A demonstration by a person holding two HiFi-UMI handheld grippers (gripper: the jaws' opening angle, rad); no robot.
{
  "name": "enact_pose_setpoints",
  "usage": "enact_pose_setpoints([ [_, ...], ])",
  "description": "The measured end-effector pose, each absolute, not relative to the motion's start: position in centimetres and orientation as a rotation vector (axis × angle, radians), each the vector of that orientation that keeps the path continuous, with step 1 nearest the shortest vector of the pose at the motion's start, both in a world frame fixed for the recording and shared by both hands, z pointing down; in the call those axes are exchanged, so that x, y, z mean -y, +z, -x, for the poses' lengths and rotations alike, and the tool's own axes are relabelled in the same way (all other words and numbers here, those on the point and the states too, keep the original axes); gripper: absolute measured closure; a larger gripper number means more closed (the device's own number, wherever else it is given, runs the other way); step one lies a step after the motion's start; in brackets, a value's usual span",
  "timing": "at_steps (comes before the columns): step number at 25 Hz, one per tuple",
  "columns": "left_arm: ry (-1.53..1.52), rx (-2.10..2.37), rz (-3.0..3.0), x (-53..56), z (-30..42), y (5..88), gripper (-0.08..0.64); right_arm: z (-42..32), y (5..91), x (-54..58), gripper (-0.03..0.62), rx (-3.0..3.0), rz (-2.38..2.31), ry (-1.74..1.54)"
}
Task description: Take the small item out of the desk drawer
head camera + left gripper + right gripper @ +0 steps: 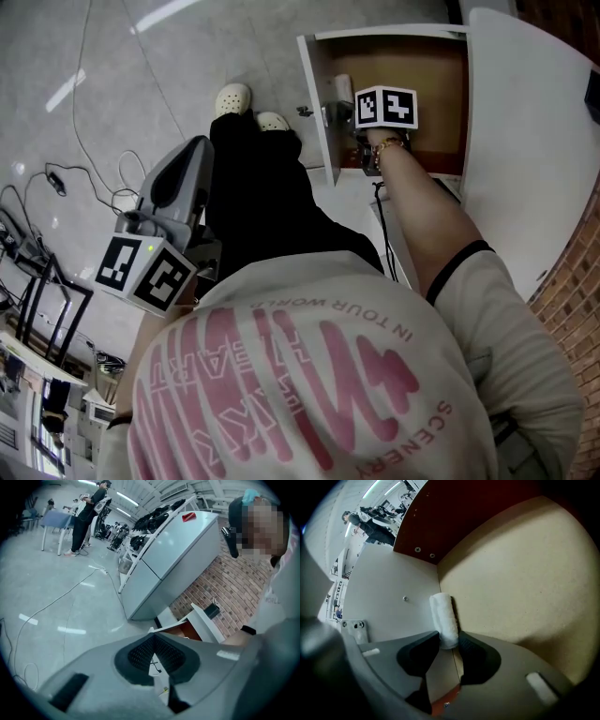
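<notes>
The desk drawer (317,103) stands pulled open, with a tan floor (511,573) and a white side wall (389,606). A small white cloth roll (443,616) lies on that floor along the wall, and shows pale beside the wall (342,89) in the head view. My right gripper (449,639) reaches steeply down into the drawer below its marker cube (385,108); its pads touch both sides of the roll's near end. My left gripper (153,640) hangs away from the drawer over the floor (195,150), its pads meeting at the tips with nothing between them.
The white desk top (525,141) overhangs the drawer on the right, with a brick wall (572,309) beyond it. My legs and pale shoes (248,98) stand left of the drawer. Cables (94,169) trail over the grey floor. People (89,513) stand far off.
</notes>
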State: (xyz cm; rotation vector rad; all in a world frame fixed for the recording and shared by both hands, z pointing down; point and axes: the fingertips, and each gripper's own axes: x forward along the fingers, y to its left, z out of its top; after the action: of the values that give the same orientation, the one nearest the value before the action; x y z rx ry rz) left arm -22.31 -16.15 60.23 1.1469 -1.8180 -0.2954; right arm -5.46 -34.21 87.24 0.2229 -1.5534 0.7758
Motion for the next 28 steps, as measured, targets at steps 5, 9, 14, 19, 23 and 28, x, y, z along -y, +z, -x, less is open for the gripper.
enact_pose_setpoints([
  [5, -0.303, 1.867, -1.071, 13.7, 21.8, 59.8, 0.557, 5.7, 87.4, 34.1, 0.454, 1.585, -0.205, 0.738],
  [9, -0.316, 1.882, -1.024, 12.3, 21.3, 59.6, 0.557, 5.7, 87.4, 34.0, 0.466, 1.585, -0.198, 0.703],
  [14, -0.346, 1.901, -1.012, 12.4, 21.0, 59.1, 0.557, 5.7, 87.4, 34.2, 0.471, 1.583, -0.186, 0.682],
  [19, -0.364, 1.900, -1.000, 11.6, 21.1, 58.9, 0.557, 5.8, 87.3, 34.0, 0.474, 1.577, -0.193, 0.653],
  [23, -0.372, 1.912, -0.990, 10.8, 21.2, 58.6, 0.557, 6.0, 86.9, 33.9, 0.476, 1.579, -0.205, 0.620],
  [28, -0.388, 1.932, -0.973, 9.4, 21.3, 58.2, 0.557, 5.9, 86.8, 34.1, 0.476, 1.576, -0.236, 0.584],
])
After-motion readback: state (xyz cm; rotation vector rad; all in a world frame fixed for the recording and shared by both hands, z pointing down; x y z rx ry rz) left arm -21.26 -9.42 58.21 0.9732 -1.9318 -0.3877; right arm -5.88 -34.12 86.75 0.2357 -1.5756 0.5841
